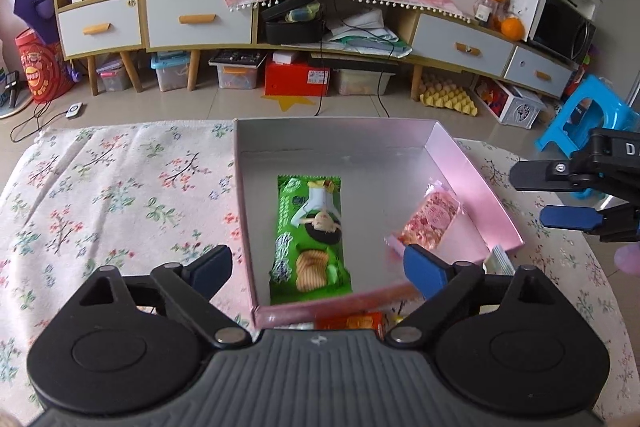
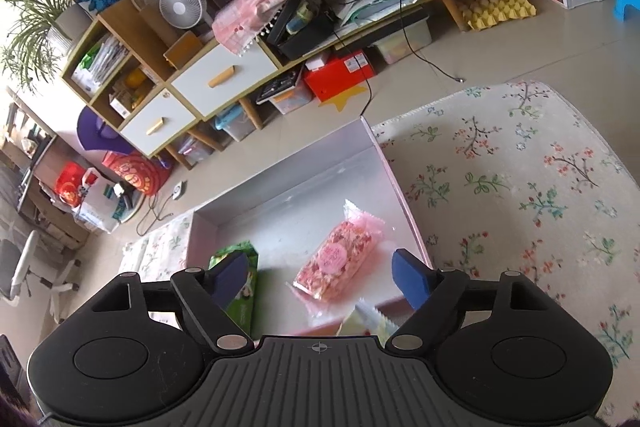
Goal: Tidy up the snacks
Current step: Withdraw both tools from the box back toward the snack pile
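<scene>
Left wrist view: the left tongs [image 1: 318, 265] are spread wide and hold nothing, low in the frame; the pink box [image 1: 472, 171] sits mid-frame with a green snack [image 1: 310, 235] and a pink snack [image 1: 428, 223] inside; the right tongs [image 1: 532, 197] at the right edge are apart.

Right wrist view: the right tongs [image 2: 320, 275] are wide and hold nothing; the pink snack [image 2: 340, 255] lies in the pink box [image 2: 396, 183], center frame; the green snack [image 2: 244, 287] is lower left.

Left gripper [image 1: 318, 269]: jaws spread wide, nothing held. Right gripper [image 2: 320, 277]: jaws likewise spread, nothing held.

Mid-frame, a pink box [image 1: 476, 171] with a silver-grey inside holds a green snack packet [image 1: 310, 239] and a pink one [image 1: 430, 221]. Around it, a white tablecloth [image 1: 120, 187] has a floral print.
</scene>
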